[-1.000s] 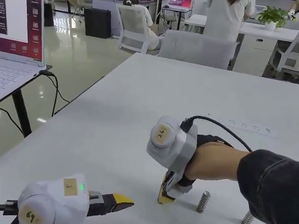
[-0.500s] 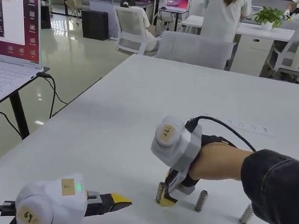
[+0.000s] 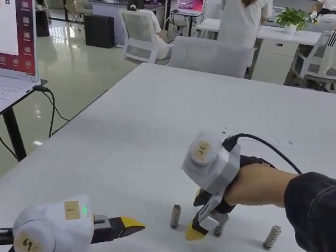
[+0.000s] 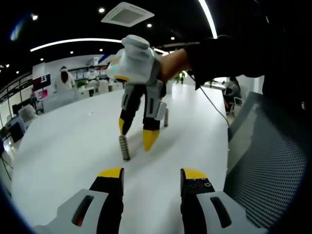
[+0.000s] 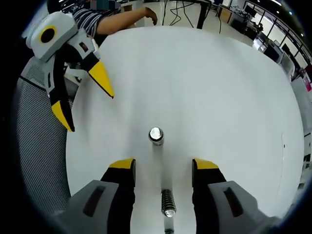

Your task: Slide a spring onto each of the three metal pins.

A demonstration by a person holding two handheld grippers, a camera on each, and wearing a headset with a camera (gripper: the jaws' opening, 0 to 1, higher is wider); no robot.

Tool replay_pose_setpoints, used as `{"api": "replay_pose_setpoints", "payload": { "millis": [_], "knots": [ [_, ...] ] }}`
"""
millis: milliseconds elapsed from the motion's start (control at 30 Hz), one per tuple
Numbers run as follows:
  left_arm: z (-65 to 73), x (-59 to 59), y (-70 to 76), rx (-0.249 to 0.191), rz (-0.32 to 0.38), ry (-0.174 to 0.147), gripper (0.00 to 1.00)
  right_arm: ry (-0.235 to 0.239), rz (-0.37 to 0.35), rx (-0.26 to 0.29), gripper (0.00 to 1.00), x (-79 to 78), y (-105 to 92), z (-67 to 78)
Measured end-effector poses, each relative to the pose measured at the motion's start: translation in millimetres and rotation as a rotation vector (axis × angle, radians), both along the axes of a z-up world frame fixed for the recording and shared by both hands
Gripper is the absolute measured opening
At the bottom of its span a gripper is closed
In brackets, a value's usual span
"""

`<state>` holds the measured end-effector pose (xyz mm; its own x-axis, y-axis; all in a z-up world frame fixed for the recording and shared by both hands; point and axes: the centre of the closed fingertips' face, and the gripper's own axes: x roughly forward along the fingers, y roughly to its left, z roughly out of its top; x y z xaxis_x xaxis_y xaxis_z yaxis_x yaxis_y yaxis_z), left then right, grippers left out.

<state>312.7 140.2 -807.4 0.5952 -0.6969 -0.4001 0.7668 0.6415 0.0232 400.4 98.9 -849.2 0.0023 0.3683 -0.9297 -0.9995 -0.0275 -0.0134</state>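
Note:
Three springs stand upright on pins on the white table (image 3: 157,132). The left spring (image 3: 175,216) stands free. Close against my right gripper (image 3: 205,229) is the middle spring (image 3: 219,231), and the third spring (image 3: 271,237) is further right. In the right gripper view my right gripper (image 5: 163,165) is open, with one spring (image 5: 167,202) low between its jaws and another spring (image 5: 156,135) just ahead. My left gripper (image 3: 133,225) waits at the near left, open and holding nothing. The left gripper view has my left gripper (image 4: 152,174) facing the right gripper (image 4: 139,134) and a spring (image 4: 124,147).
A laptop (image 3: 5,49) sits on a stand left of the table, its cable (image 3: 50,103) hanging down. A grey chair (image 3: 209,56) is at the table's far edge, with a person (image 3: 244,14) and desks behind. A mesh chair (image 4: 273,165) stands near me.
My right gripper has moved right, off the left spring, which now stands uncovered, and sits at the middle spring. The left gripper has held still. The head camera has shifted a little.

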Motion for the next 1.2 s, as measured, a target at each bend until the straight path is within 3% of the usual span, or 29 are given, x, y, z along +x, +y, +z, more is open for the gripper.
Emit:
{"api": "replay_pose_setpoints", "payload": {
  "millis": [600, 800, 1200],
  "knots": [
    [1.5, 5.0, -2.8, -0.001, -0.004, 0.004, 0.42, -0.026, -0.12, 0.105, 0.7, 11.5, -31.2, 10.4],
    [2.1, 5.8, -4.2, -0.003, -0.007, 0.006, 0.42, -0.038, -0.151, 0.128, 0.72, 11.7, -44.1, 14.6],
    [4.9, 10.4, -9.3, -0.005, -0.022, 0.006, 0.44, -0.049, -0.27, 0.231, 0.75, 14.6, -70.8, 24.5]
  ]
}}
